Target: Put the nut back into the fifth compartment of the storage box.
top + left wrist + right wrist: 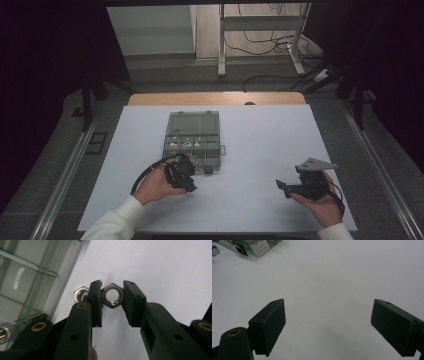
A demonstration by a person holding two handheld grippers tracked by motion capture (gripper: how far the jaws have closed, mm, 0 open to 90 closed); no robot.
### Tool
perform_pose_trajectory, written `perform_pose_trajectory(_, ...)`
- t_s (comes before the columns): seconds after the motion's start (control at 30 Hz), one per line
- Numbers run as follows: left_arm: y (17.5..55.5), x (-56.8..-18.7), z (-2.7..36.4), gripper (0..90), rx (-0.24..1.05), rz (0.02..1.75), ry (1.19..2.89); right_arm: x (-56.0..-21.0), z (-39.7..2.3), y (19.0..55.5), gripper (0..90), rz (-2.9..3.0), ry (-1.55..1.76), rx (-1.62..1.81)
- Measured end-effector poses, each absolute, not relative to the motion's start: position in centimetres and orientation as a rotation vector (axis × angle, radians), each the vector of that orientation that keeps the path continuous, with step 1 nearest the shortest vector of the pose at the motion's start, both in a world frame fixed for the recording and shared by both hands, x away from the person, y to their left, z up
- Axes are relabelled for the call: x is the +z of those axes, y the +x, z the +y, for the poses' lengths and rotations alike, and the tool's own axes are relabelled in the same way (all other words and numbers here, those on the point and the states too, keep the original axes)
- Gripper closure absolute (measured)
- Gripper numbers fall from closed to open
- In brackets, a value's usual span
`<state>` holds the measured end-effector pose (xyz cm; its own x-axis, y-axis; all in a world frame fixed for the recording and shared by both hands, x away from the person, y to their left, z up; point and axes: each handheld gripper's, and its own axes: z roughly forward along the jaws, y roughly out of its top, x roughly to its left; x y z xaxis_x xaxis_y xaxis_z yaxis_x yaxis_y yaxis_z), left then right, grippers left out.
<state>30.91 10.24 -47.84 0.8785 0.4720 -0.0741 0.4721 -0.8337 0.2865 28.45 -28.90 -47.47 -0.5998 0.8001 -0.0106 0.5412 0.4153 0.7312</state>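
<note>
A steel hex nut (113, 295) sits pinched between the pads of my left gripper (112, 291), which is shut on it just above the white table sheet. A second hex nut (80, 293) lies on the sheet right behind the left pad, beside the clear compartment box (22, 277). From above, the left gripper (181, 172) is at the front edge of that box (165, 146), whose lid stands open. My right gripper (281, 186) rests low at the right, well away from the box, and its jaws (328, 302) are spread wide over bare sheet.
A white sheet (250, 140) covers the table, with a wooden strip (215, 98) showing at the far edge. In the right gripper view a corner of the box (259, 246) and a loose nut (215, 250) show at the top left. Metal rails flank the table.
</note>
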Motion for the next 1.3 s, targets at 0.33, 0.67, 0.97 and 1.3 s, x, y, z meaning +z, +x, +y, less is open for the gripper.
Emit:
perform_pose_trajectory(0.33, 31.2, -47.0, 10.9, 69.5, 0.017, 0.730, 2.729, -47.5, -28.9, 28.5, 12.9, 2.319, 1.152, 0.997)
perform_pose_trajectory(0.67, 31.7, -46.1, 11.7, 69.5, 0.039, 0.767, 2.700, -47.5, -29.0, 28.5, 12.9, 2.315, 1.155, 1.001)
perform_pose_trajectory(0.97, 32.3, -45.5, 12.5, 69.4, 0.059, 0.797, 2.683, -47.5, -29.0, 28.6, 12.9, 2.314, 1.156, 1.002)
perform_pose_trajectory(1.3, 33.2, -45.2, 13.5, 69.5, 0.076, 0.841, 2.673, -47.5, -29.0, 28.6, 12.9, 2.316, 1.154, 1.001)
